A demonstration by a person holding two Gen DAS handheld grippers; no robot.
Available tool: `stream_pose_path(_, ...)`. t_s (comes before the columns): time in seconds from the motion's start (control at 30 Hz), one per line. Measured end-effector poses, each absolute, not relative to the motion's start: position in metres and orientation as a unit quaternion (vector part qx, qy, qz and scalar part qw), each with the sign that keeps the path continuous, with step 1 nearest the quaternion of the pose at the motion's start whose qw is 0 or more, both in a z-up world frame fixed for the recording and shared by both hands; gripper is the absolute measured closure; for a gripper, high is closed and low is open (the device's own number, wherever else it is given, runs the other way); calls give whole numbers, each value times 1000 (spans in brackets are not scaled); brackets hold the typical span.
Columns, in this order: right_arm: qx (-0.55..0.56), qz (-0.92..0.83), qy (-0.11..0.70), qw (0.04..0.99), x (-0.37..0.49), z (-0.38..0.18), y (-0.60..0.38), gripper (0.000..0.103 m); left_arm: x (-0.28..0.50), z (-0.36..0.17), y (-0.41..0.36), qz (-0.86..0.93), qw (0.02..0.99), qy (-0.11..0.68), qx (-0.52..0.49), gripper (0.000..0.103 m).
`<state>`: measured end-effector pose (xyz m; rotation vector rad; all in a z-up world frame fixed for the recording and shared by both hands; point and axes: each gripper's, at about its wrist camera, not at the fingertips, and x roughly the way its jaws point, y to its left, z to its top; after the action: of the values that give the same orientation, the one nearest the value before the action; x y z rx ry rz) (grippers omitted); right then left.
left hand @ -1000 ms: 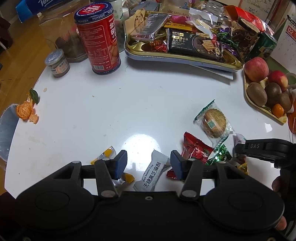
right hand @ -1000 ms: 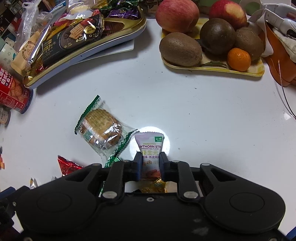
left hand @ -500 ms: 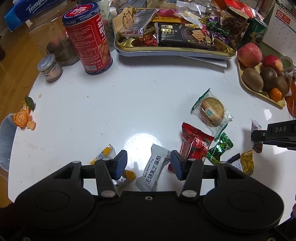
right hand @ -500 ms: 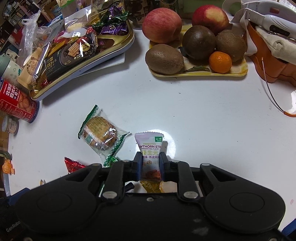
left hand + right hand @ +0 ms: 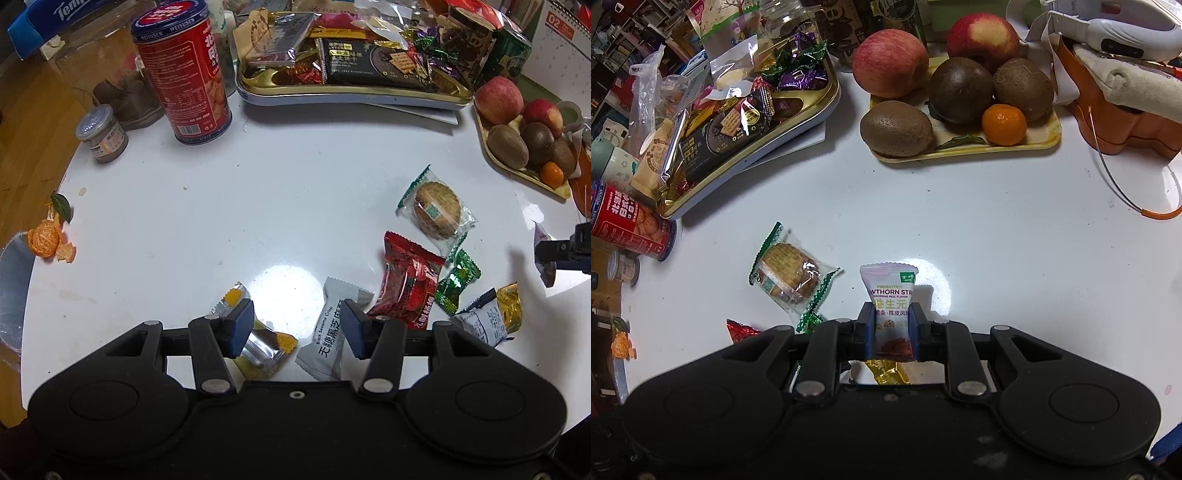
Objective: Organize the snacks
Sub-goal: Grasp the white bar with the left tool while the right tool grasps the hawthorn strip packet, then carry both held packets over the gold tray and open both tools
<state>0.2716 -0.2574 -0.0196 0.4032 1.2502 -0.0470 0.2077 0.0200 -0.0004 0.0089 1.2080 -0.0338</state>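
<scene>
My right gripper (image 5: 889,325) is shut on a white and purple hawthorn strip packet (image 5: 889,291) and holds it above the white table; it also shows at the right edge of the left wrist view (image 5: 545,254). My left gripper (image 5: 295,328) is open and empty, low over a white sesame crisp packet (image 5: 328,336) and a silver and yellow candy (image 5: 258,347). Loose on the table lie a wrapped round biscuit (image 5: 437,208), a red packet (image 5: 406,282), a green candy (image 5: 456,282) and a gold and white packet (image 5: 491,317). A gold snack tray (image 5: 354,88) stands at the back.
A red biscuit tin (image 5: 184,70) and a small jar (image 5: 101,133) stand at the back left. A fruit tray (image 5: 964,147) with apples, kiwis and a mandarin is at the back right. An orange holder (image 5: 1108,122) stands far right. Orange peel (image 5: 46,240) lies at the table's left edge.
Both grippers have risen and drawn back from the table. The right gripper has lifted the hawthorn packet up and away to the right. The left gripper stays open.
</scene>
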Motion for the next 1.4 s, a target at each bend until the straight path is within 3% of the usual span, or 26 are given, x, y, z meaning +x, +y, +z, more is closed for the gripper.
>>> stream_pose_path(0.7,201,-12,563,801,250,9,-275,82,200,-38,-30,-59,809,579,85,45)
stream_pose_path(0.77,200,-9,562,802,248,9,-275,82,202,-45,-34,-56,805,584,86,48)
stream_pose_path(0.8,198,-7,562,803,248,8,-274,82,203,-49,-34,-54,803,587,86,53)
stream_pose_path(0.83,194,-6,562,804,248,8,-273,82,205,-53,-34,-51,800,592,84,67)
stream_pose_path(0.9,187,-6,563,805,248,6,-271,82,207,-52,-31,-56,803,590,64,75)
stream_pose_path(1.4,186,0,561,807,244,8,-270,82,210,21,-8,-19,863,505,-7,76)
